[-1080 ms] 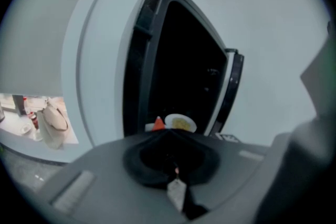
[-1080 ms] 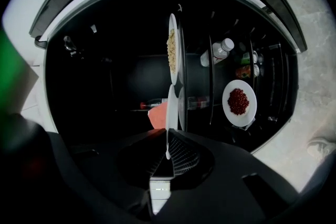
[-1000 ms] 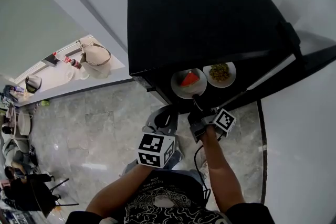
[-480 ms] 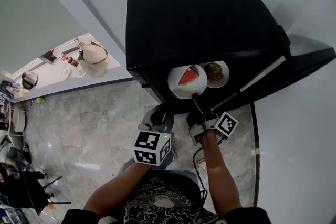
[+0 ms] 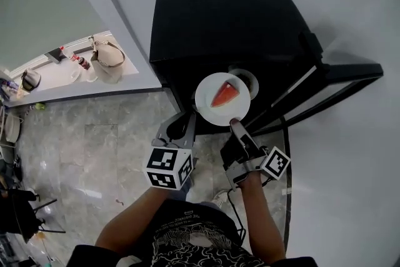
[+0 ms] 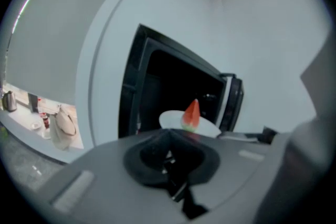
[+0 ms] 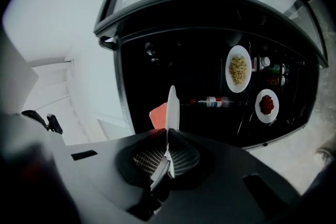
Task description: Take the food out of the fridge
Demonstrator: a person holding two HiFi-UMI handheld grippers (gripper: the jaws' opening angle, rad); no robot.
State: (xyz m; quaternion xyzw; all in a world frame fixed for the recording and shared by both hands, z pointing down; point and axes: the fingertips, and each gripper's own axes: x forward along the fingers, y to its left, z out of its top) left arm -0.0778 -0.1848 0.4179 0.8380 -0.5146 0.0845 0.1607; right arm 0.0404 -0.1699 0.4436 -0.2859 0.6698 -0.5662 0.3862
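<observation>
Your right gripper [image 5: 234, 124] clamps white plate [image 5: 208, 110] carrying watermelon slice [image 5: 225, 95], near open fridge [image 5: 219, 22]. Your left gripper [image 5: 180, 125] closed, empty. Inside fridge: yellow-food plate [image 7: 238, 68], red-food plate [image 7: 266, 104].

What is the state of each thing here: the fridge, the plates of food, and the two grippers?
fridge: door open.
watermelon plate: in front of the open fridge, gripped at its rim.
watermelon slice: lying on that plate.
yellow food plate: inside the fridge.
red food plate: inside the fridge.
right gripper: shut on the watermelon plate.
left gripper: shut, holding nothing.
</observation>
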